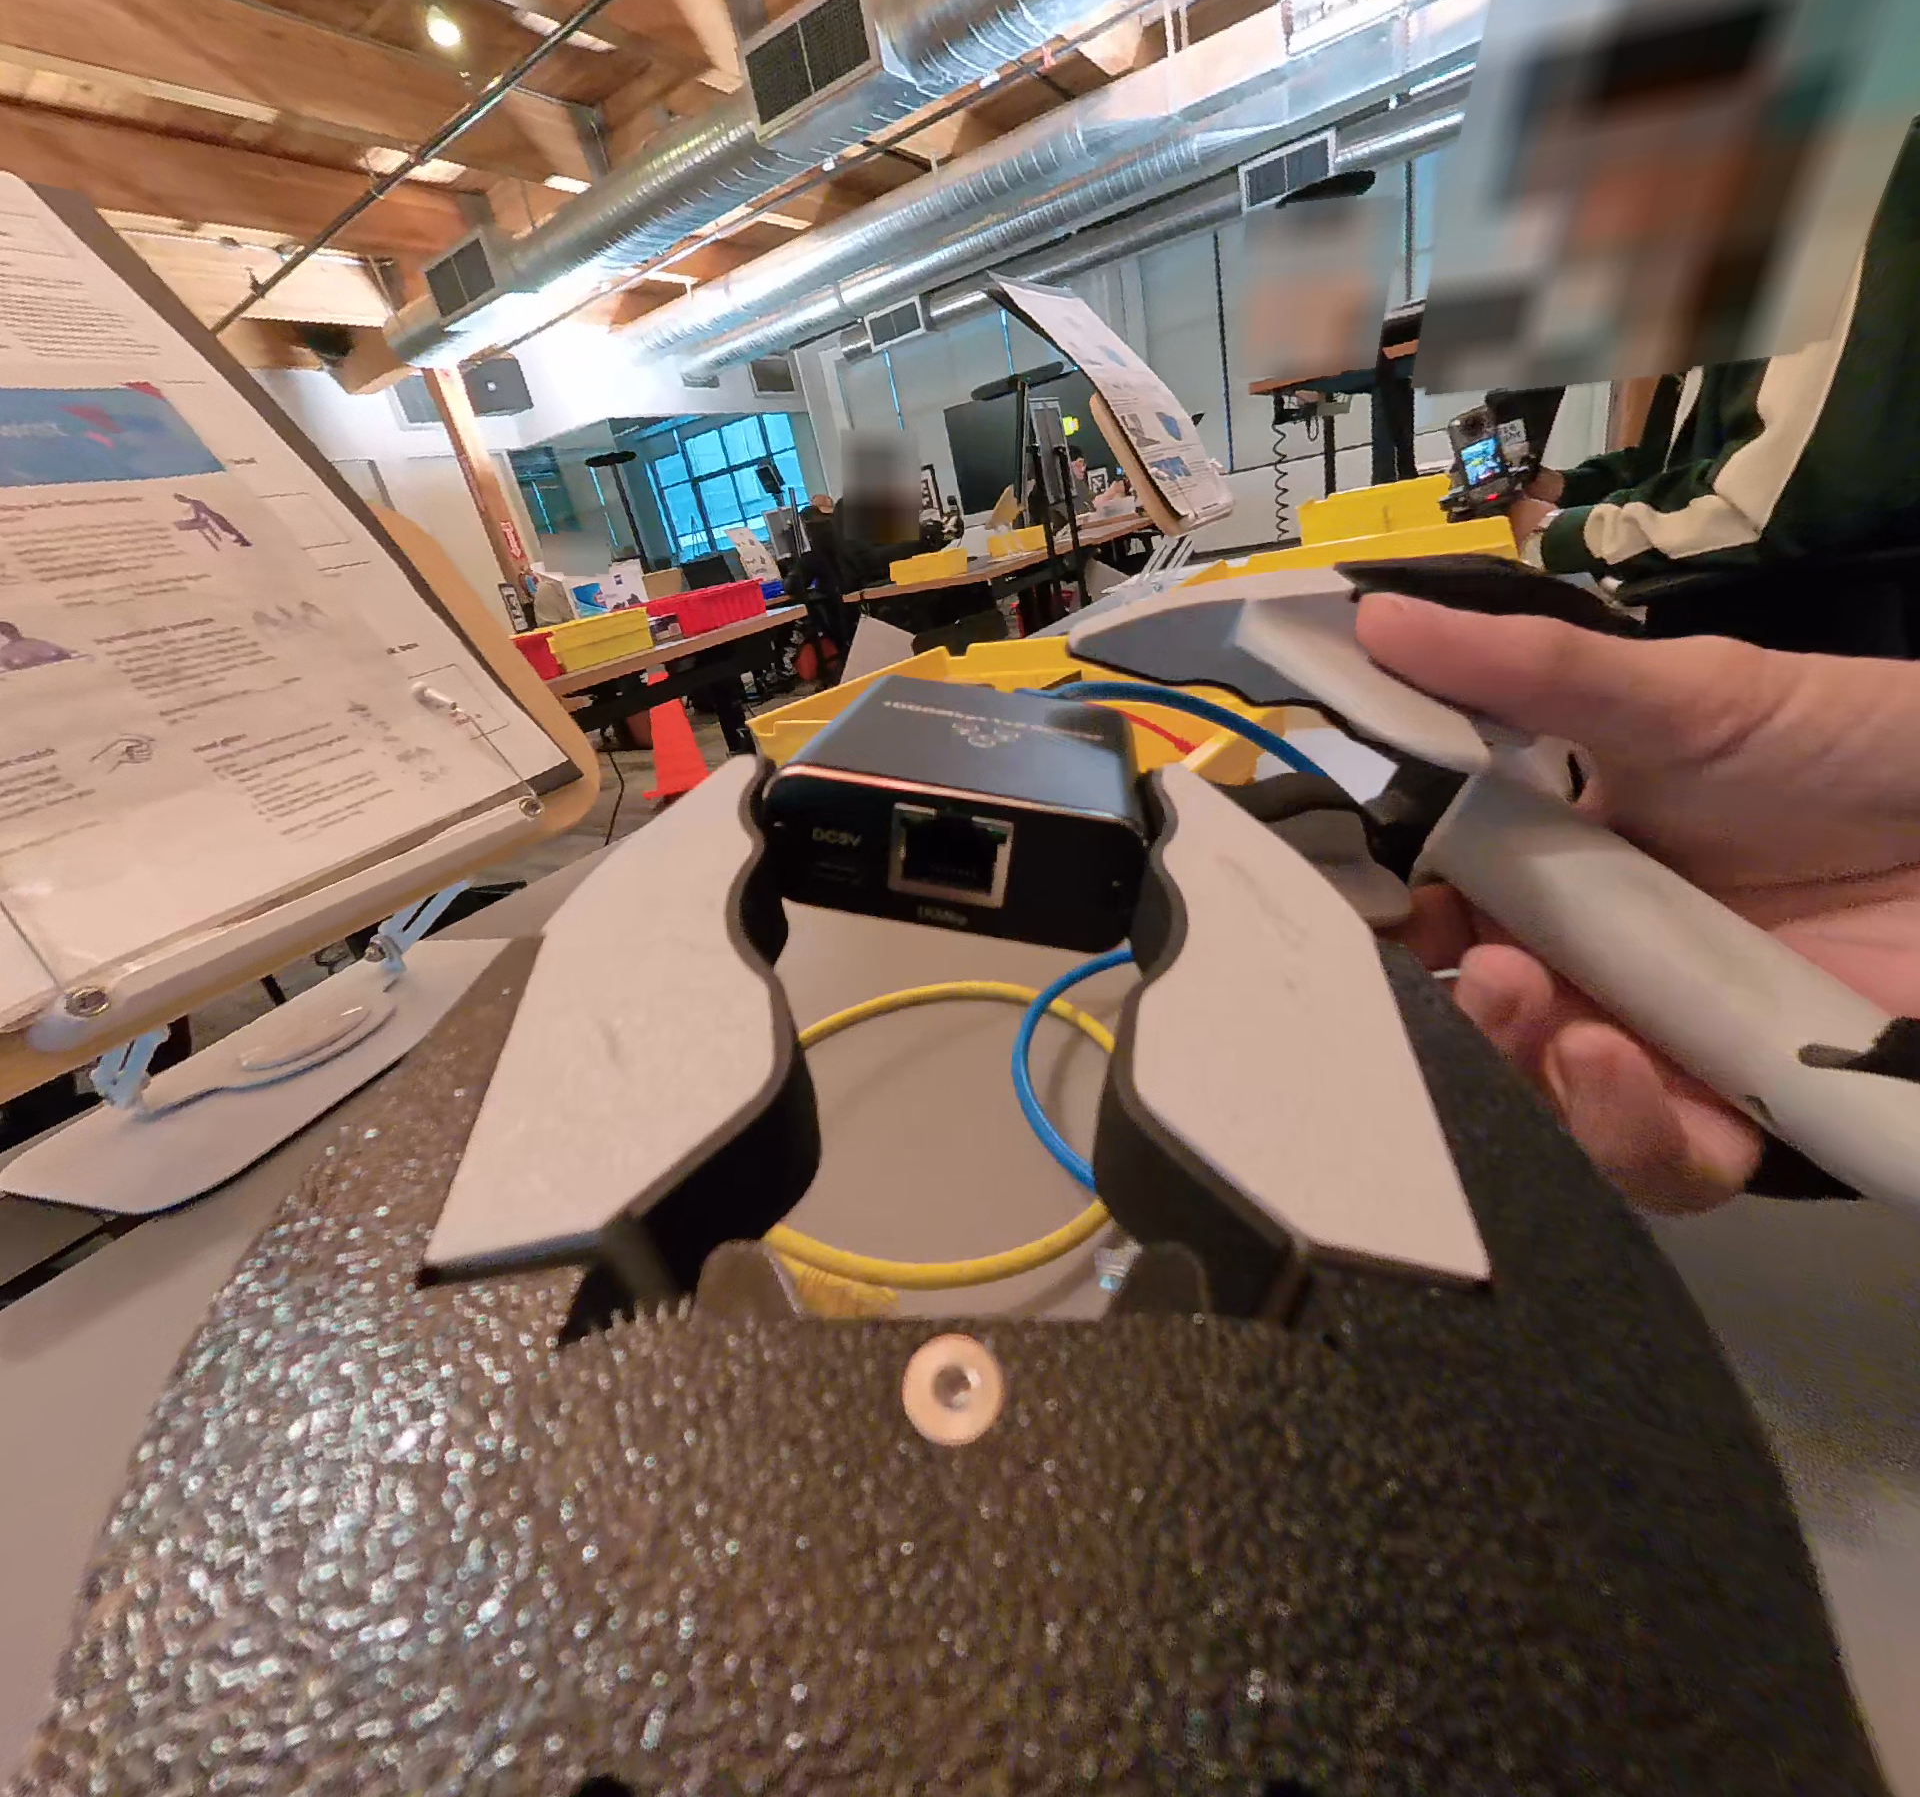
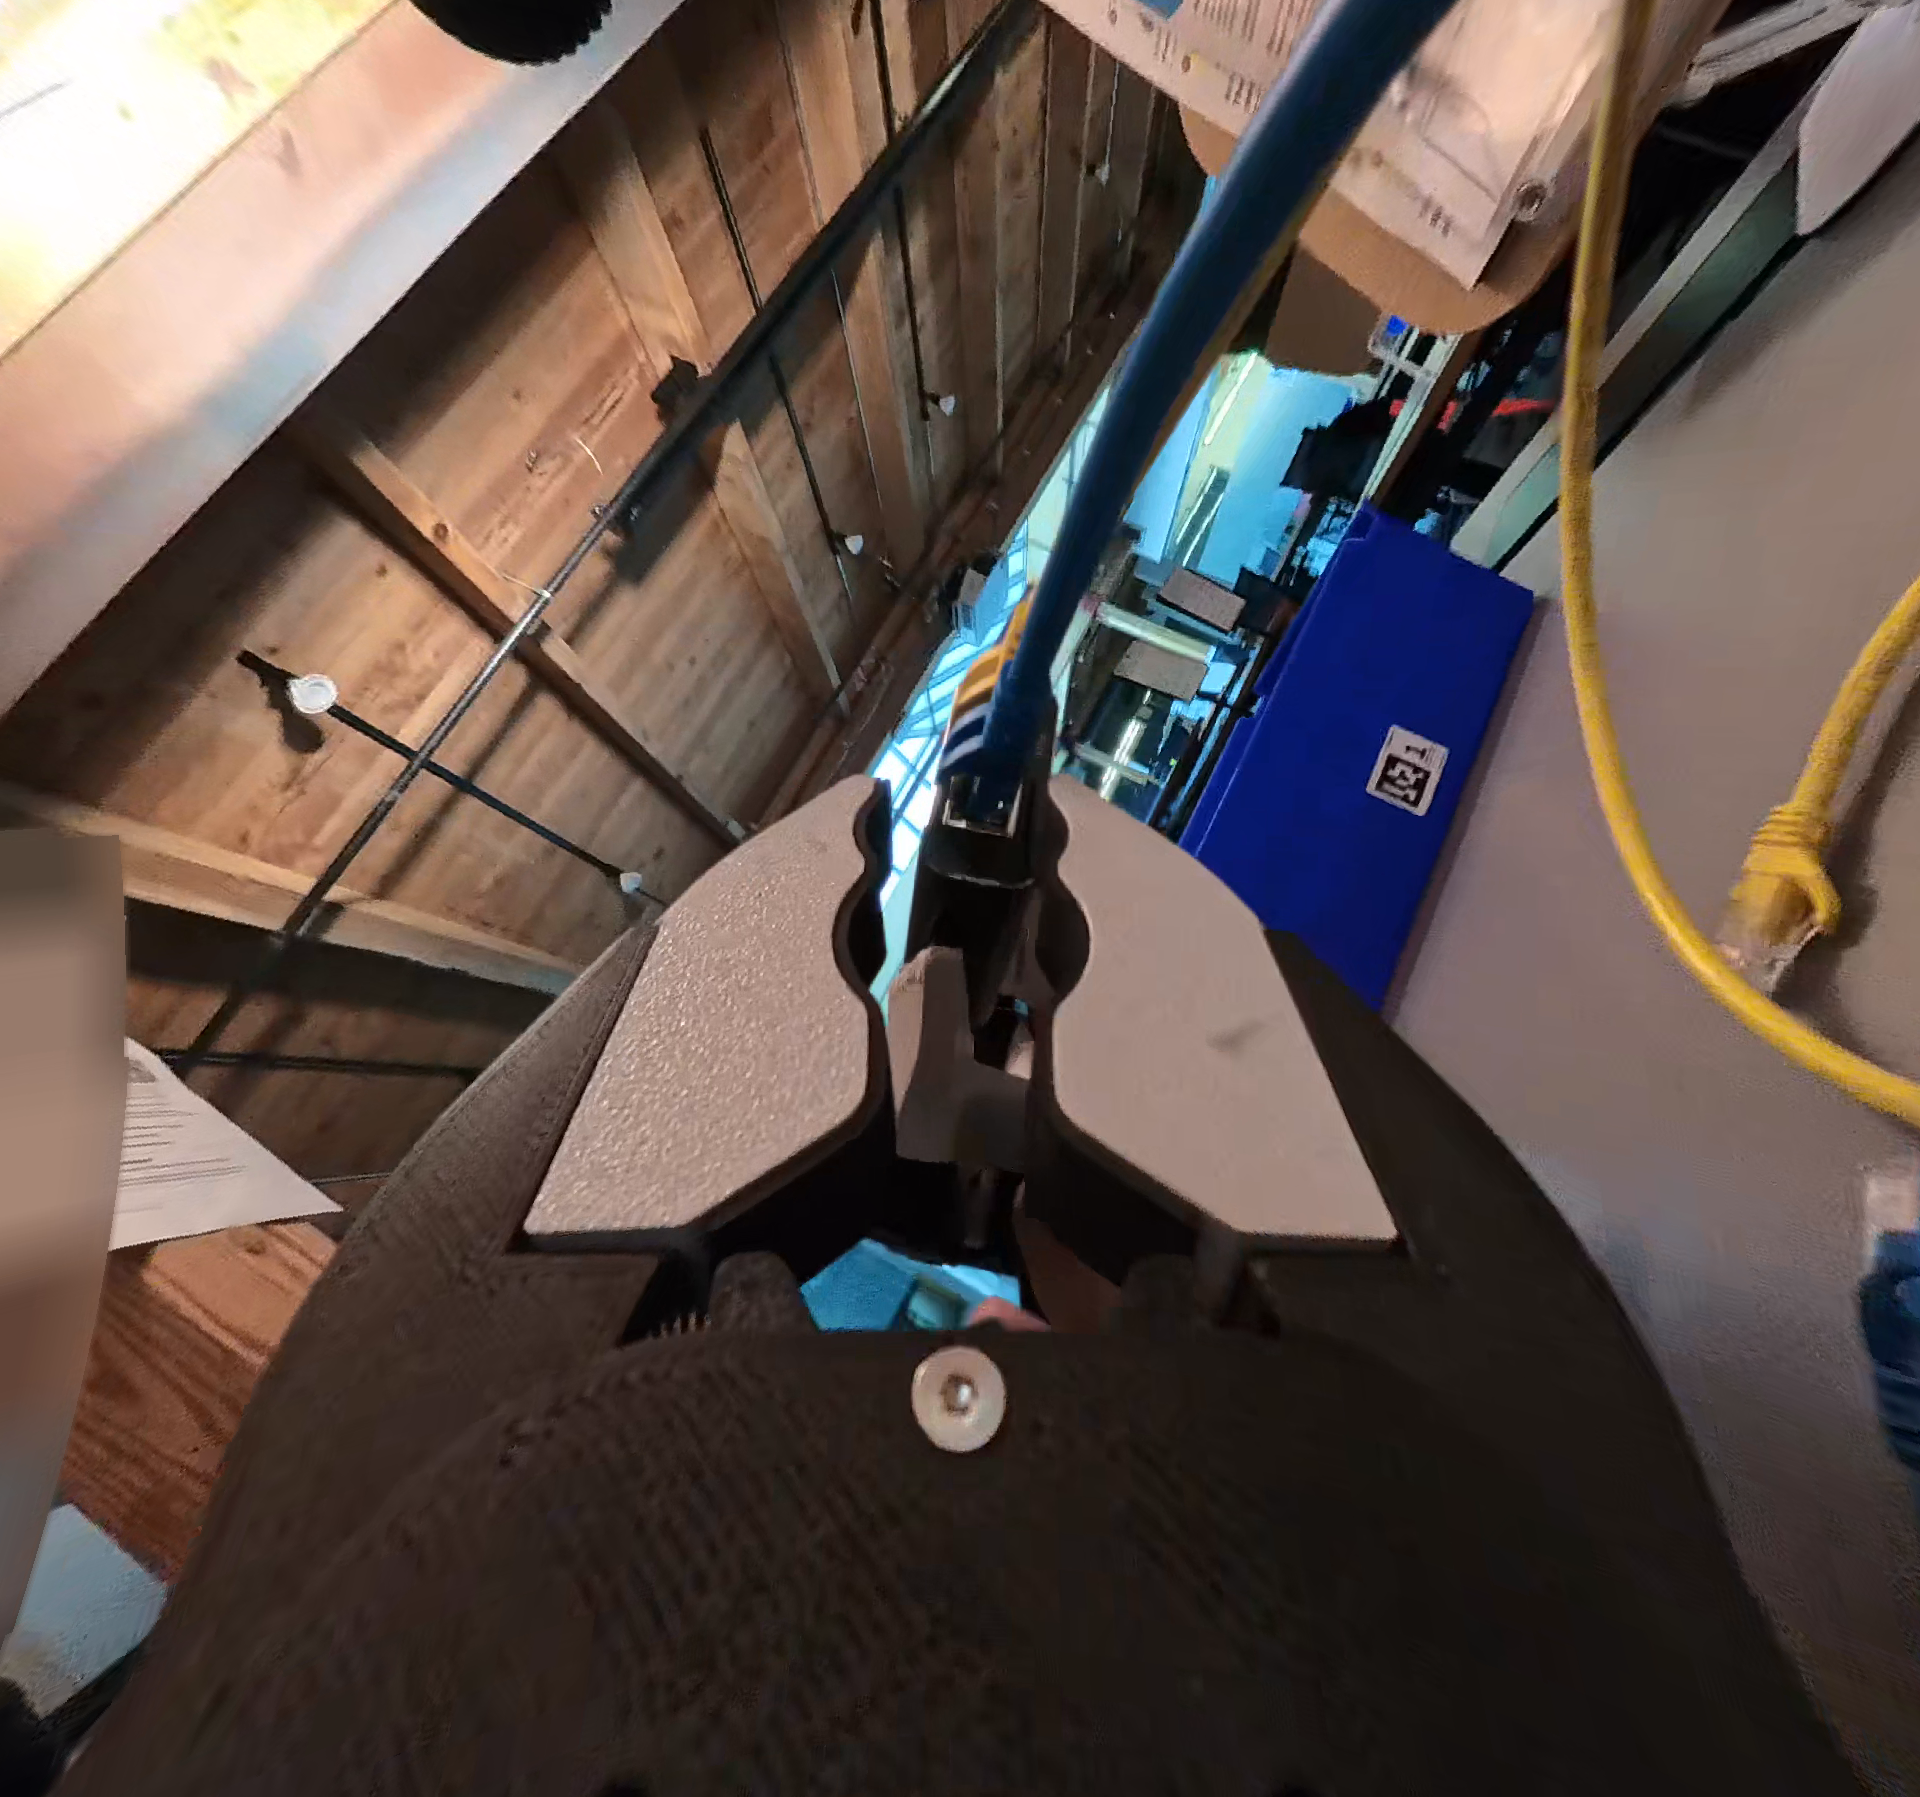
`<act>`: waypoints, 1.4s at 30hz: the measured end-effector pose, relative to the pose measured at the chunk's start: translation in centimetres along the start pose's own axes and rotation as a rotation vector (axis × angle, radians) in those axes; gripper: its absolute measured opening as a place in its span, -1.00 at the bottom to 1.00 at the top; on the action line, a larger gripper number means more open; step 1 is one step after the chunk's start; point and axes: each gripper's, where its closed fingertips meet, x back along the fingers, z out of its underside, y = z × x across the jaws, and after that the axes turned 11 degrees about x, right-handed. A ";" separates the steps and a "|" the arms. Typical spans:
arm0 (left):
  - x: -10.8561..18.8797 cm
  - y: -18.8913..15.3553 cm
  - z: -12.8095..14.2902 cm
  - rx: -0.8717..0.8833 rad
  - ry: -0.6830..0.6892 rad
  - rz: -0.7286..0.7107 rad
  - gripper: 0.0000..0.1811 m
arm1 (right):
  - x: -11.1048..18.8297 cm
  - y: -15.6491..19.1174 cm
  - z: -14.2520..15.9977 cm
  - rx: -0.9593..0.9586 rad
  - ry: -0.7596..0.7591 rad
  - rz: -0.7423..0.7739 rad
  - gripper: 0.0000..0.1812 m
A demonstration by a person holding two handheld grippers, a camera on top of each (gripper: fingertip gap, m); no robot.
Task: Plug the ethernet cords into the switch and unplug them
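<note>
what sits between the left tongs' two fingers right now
The black switch, clamped by its sides with its port facing the camera, in the left wrist view.

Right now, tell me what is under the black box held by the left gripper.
Under the black box lie loops of yellow cord and blue cord on the grey table. The left gripper covers where they run.
</note>
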 end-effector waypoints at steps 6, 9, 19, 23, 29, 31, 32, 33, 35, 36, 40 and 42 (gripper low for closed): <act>-0.1 -0.2 0.1 -0.014 -0.002 -0.005 -0.28 | 0.1 -0.4 -0.1 -0.066 -0.026 0.014 -0.85; -0.2 -0.3 0.0 -0.025 -0.007 -0.007 -0.28 | 0.2 -0.4 -0.3 -0.129 -0.073 0.002 -0.85; -0.4 -0.1 0.8 -0.086 0.017 -0.049 -0.29 | 0.3 -1.6 -0.2 -0.102 -0.073 0.024 -0.86; -0.4 0.0 0.8 -0.098 0.001 -0.065 -0.29 | 0.1 -1.4 -0.2 -0.059 -0.031 0.000 -0.86; -0.2 0.5 0.4 -0.089 -0.048 -0.082 -0.29 | -0.6 -1.5 0.0 0.052 0.024 -0.041 -0.85; -0.3 0.8 0.7 -0.094 -0.034 -0.102 -0.29 | -0.7 -2.0 0.0 0.072 0.032 -0.049 -0.86; -0.3 1.0 0.8 -0.084 -0.029 -0.106 -0.29 | -0.8 -2.0 0.0 0.101 0.041 -0.057 -0.89; -0.3 1.1 0.9 -0.073 -0.030 -0.105 -0.29 | -0.8 -2.0 0.0 0.103 0.040 -0.056 -0.90; -0.3 1.1 0.7 -0.081 -0.039 -0.109 -0.29 | -1.0 -1.8 -0.1 0.108 0.040 -0.066 -0.89; -0.2 1.1 0.6 -0.109 -0.045 -0.118 -0.29 | -1.1 -1.7 0.0 0.092 0.040 -0.069 -0.89; -0.1 1.0 0.3 -0.158 -0.060 -0.128 -0.29 | -1.1 -1.5 0.0 0.061 0.044 -0.079 0.77; -0.2 1.2 0.4 -0.131 -0.060 -0.128 -0.29 | -1.2 -1.8 -0.1 0.076 0.047 -0.066 -0.89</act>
